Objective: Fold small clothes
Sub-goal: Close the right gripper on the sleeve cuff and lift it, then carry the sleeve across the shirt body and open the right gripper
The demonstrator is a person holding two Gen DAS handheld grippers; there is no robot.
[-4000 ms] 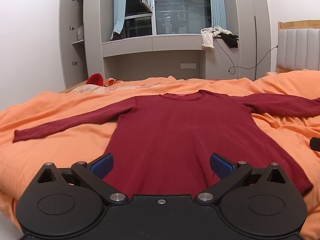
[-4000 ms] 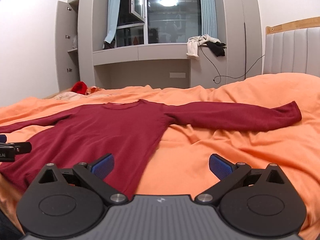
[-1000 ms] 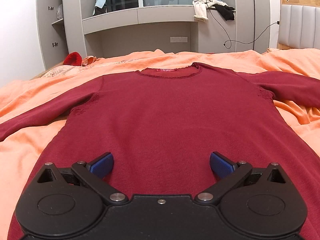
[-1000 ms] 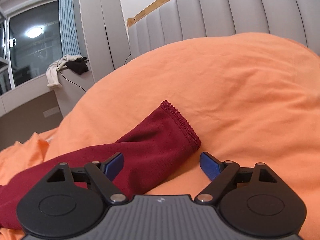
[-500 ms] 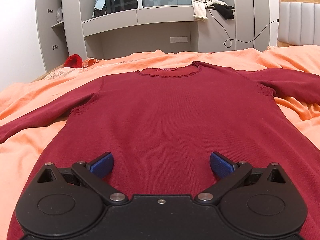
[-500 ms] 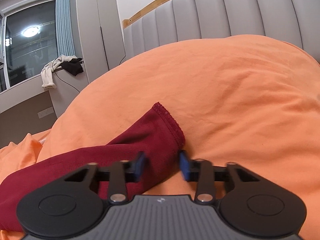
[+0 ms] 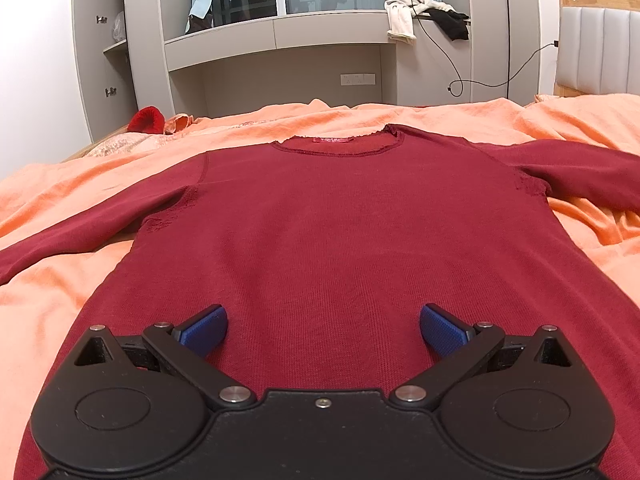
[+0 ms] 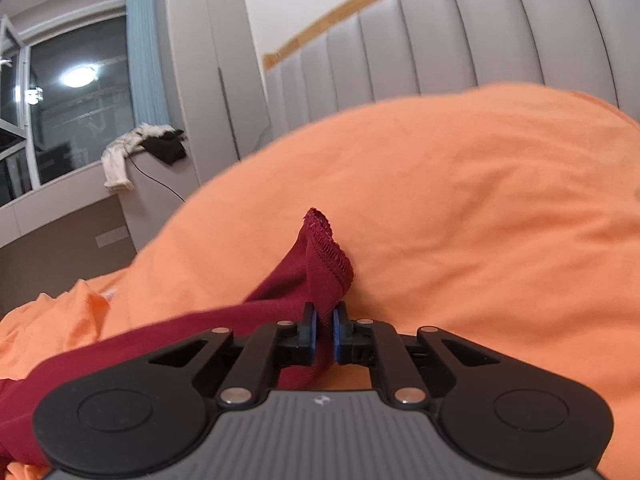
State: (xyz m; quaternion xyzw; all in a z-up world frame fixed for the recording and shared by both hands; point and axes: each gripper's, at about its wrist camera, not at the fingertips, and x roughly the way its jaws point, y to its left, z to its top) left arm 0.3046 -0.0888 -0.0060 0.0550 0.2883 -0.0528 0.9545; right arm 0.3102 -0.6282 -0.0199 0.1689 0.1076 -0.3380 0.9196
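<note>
Right wrist view: your right gripper [image 8: 325, 334] pinches the sleeve cuff [image 8: 328, 260]; the sleeve runs left toward the red top [image 7: 340, 240], where your left gripper [image 7: 323, 330] waits wide open

Left wrist view looks low across the sweater [image 7: 340, 240] toward the window; right wrist view nears its sleeve cuff [image 8: 326, 256].

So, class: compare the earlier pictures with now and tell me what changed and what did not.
The right tool went to the sleeve cuff, shut on it and lifted it off the bedspread. The left tool moved in over the sweater and stayed open.
</note>
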